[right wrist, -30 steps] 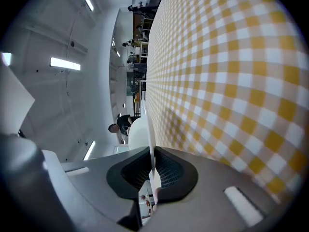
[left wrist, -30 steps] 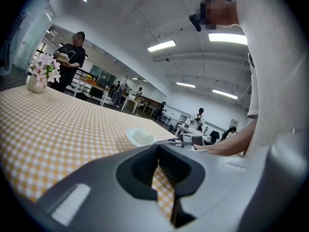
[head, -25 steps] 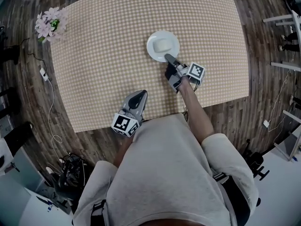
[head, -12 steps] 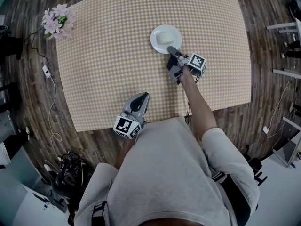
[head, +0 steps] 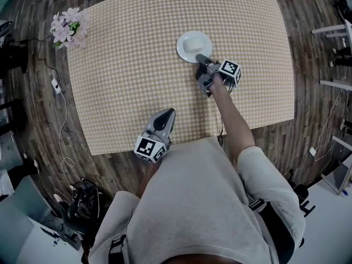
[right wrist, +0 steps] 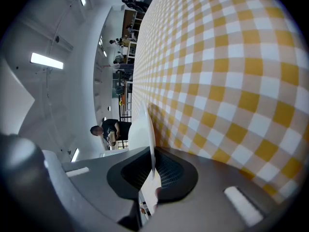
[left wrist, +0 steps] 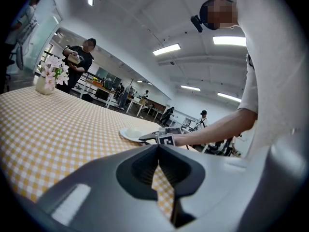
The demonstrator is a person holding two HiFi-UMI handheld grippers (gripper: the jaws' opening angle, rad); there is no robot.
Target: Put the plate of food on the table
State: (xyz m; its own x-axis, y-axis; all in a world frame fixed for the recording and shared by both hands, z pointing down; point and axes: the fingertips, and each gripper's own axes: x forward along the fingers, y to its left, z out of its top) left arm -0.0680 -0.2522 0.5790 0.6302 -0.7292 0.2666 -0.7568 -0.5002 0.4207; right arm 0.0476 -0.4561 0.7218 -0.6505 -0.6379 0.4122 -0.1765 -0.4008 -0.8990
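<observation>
White china, the plate [head: 193, 45] sits out past the tips of the right gripper [head: 199, 58], which has its fingers [right wrist: 170, 174] closed on the near rim. In the right gripper view the thin edge of the plate runs straight in between the two pads and is pinched there. A pale mound of food [head: 192, 44] lies on the plate, just beyond the pinched rim. The plate is low over the yellow-and-white checked cloth of the table [head: 126, 65] and looks to be down on it, though the contact underneath cannot be made out. The person's bare forearm [head: 234, 128] reaches back from that gripper toward the grey-shirted body. The left gripper [head: 166, 113] is held well apart from the plate, over the near edge of the table, with its fingers [left wrist: 140, 169] pressed together at the tips and nothing between them; only checked cloth shows through the gap behind the tips. From those fingers the plate lies ahead and to the right, with the right gripper's marker cube [left wrist: 165, 139] just beside it. Far off to the left of both grippers, at the table's far corner, stands a vase of pink flowers [head: 67, 26].
</observation>
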